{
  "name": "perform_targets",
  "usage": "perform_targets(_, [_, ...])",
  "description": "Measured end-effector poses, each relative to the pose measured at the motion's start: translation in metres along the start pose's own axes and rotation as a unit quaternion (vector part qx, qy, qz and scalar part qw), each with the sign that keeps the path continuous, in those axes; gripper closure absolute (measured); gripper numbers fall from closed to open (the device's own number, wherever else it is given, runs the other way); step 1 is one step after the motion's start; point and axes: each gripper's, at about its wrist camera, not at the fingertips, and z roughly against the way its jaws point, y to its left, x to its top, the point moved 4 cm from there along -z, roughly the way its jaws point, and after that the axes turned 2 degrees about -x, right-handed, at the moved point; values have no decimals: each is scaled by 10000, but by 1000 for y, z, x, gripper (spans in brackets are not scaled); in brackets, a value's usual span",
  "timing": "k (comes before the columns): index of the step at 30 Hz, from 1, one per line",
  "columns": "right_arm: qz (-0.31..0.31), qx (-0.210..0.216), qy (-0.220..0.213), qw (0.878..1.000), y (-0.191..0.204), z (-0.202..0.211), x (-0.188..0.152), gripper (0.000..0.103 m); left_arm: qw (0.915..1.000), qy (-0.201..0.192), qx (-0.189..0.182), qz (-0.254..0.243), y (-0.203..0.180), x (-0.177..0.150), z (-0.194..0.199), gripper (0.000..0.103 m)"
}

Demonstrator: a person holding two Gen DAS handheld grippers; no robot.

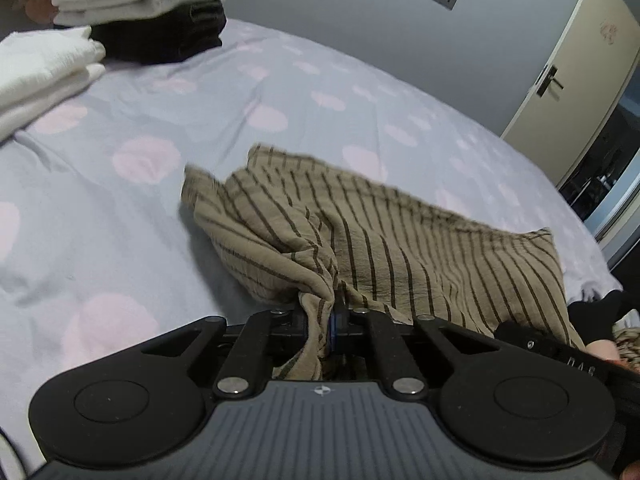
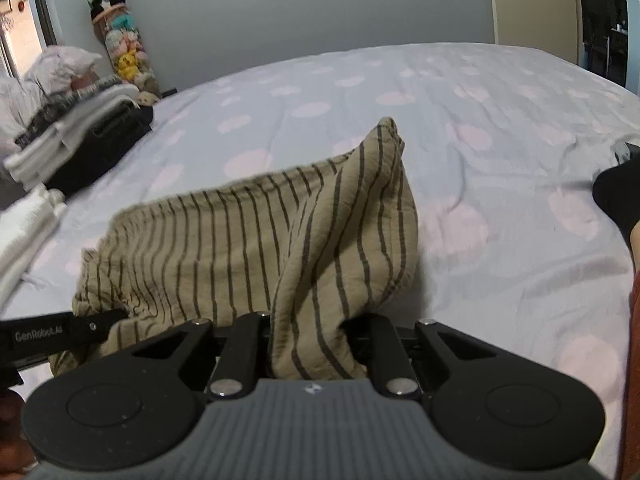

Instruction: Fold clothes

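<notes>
A tan garment with dark stripes [image 1: 360,232] hangs bunched between both grippers, low over the bed. My left gripper [image 1: 326,320] is shut on one bunched edge of it; the cloth spills back over the fingers. My right gripper [image 2: 312,332] is shut on the other edge of the same garment [image 2: 248,240], and cloth hides its fingertips. The right gripper's body shows at the right edge of the left wrist view [image 1: 560,350]. The left gripper's body shows at the left edge of the right wrist view [image 2: 60,334].
The bed has a pale lilac sheet with pink spots [image 1: 200,112]. A stack of folded white and black clothes [image 1: 152,8] and folded white cloth [image 1: 40,68] lie at the far left. A door [image 1: 576,68] stands at the right. A person's black-socked foot [image 2: 620,196] rests on the bed.
</notes>
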Motion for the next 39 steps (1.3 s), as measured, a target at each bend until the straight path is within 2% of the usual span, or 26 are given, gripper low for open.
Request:
perform_targets(5, [49,337,26,9994,23,18,23,88,9997,-168,-54,165,17,21,32,94])
perform_targets(10, [277,701,93,9971,64,30,41,88,9984,-405,33,404,44,42,68,94])
perform_targets(16, [823,1220,209,9889,143,26,67,88,9921,-847,382,847,96,73,112,94])
perform_targets(20, [1313,1644,128,9775,208,24,86,88,9834,-1236,817,1049,132,99,141,94])
perform_targets(24, [1753,2143,78,9609,283,8,109,88,9712,-1497,1365,1253,167,128,164,94])
perform_targets(27, [1932,2562,155,9470,342,-7,124,88,9571,-1686,1923,1367,194,151,180,94])
perform_targets(31, [2280,3019,118,9256,429,-30,137,88,9368,-2077,2456,1378,229,178,199,94])
perform_targets(34, [2353,3410,99,9101,487,-49,144,88,9216,-2337,2728,1469,257,194,207,94])
perform_targets(38, [2448,3872,52,8889,552,-76,146,88,8983,-2641,3056,1733,289,202,200,94])
perform_targets(39, [2496,3966,49,8834,564,-83,144,88,8996,-2531,3076,1791,293,197,189,94])
